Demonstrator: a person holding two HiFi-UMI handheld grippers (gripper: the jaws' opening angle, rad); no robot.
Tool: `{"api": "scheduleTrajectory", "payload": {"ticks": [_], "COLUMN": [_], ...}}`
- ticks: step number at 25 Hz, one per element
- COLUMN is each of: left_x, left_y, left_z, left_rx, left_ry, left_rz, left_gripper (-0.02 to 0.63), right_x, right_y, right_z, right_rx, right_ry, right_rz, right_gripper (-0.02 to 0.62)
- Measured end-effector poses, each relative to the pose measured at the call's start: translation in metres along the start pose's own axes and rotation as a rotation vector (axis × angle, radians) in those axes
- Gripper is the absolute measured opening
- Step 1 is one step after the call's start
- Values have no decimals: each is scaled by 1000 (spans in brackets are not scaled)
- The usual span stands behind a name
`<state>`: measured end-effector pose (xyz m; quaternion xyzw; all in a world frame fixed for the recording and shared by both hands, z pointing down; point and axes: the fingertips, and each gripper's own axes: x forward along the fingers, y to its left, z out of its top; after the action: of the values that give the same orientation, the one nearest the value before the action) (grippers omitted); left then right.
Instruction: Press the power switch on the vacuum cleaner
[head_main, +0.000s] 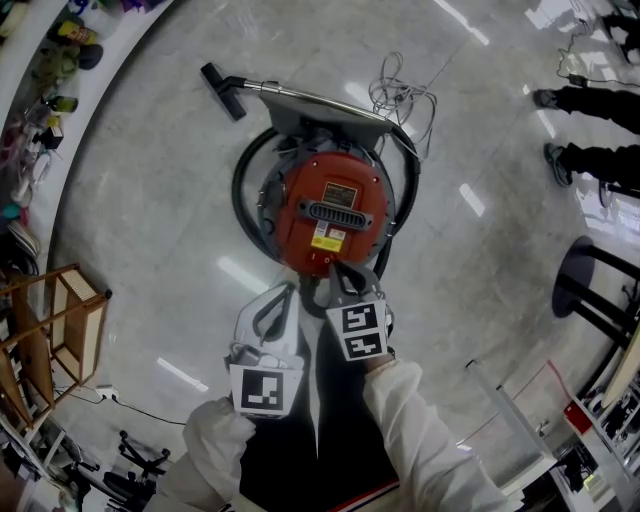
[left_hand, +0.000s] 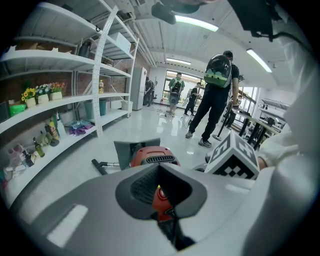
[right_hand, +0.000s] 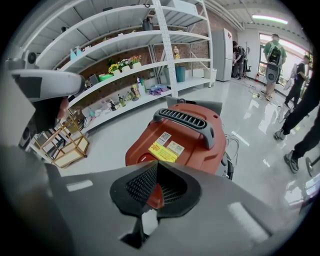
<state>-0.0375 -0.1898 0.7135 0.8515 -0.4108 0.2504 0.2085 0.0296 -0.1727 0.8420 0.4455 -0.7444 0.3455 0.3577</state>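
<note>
A round red vacuum cleaner (head_main: 330, 205) stands on the pale floor, with a grey grille handle and yellow label on top. A round red button (right_hand: 143, 157) sits on its near edge, left of the label, and shows again through the left jaws' opening as a button (left_hand: 160, 195). My right gripper (head_main: 336, 270) is shut and empty, its tip at the cleaner's near rim; in its own view the right gripper (right_hand: 157, 164) hovers just over the red body. My left gripper (head_main: 291, 292) is shut beside it, a little short of the cleaner. The left gripper (left_hand: 159, 167) points at the cleaner.
A black hose rings the cleaner and a metal wand ends in a floor nozzle (head_main: 222, 90). A loose cable (head_main: 402, 95) lies behind it. People's legs (head_main: 600, 160) stand at the right by a black stool base (head_main: 585, 280). Shelving and a wooden rack (head_main: 60, 320) line the left.
</note>
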Motion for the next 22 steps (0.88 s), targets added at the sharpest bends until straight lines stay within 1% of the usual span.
{"api": "scheduleTrajectory", "payload": {"ticks": [4, 7, 10, 14, 22], "left_x": [0, -1, -2, 0, 3], "left_y": [1, 2, 2, 1, 0], "left_z": [-1, 0, -3, -4, -3], "left_rx": [9, -3, -1, -13, -10], "left_ry": [13, 5, 22, 13, 14], "left_rz": [-2, -1, -5, -7, -14], "left_gripper": [-2, -2, -2, -2, -2], "right_x": [4, 4, 5, 4, 6], "right_y": [1, 1, 2, 2, 0], "right_z": [-4, -7, -7, -7, -10], "right_rx": [2, 5, 5, 5, 14], "right_ry": [13, 23, 20, 17, 33], "right_rz": [3, 1, 0, 5, 10], "right_gripper": [-2, -2, -1, 0, 0]}}
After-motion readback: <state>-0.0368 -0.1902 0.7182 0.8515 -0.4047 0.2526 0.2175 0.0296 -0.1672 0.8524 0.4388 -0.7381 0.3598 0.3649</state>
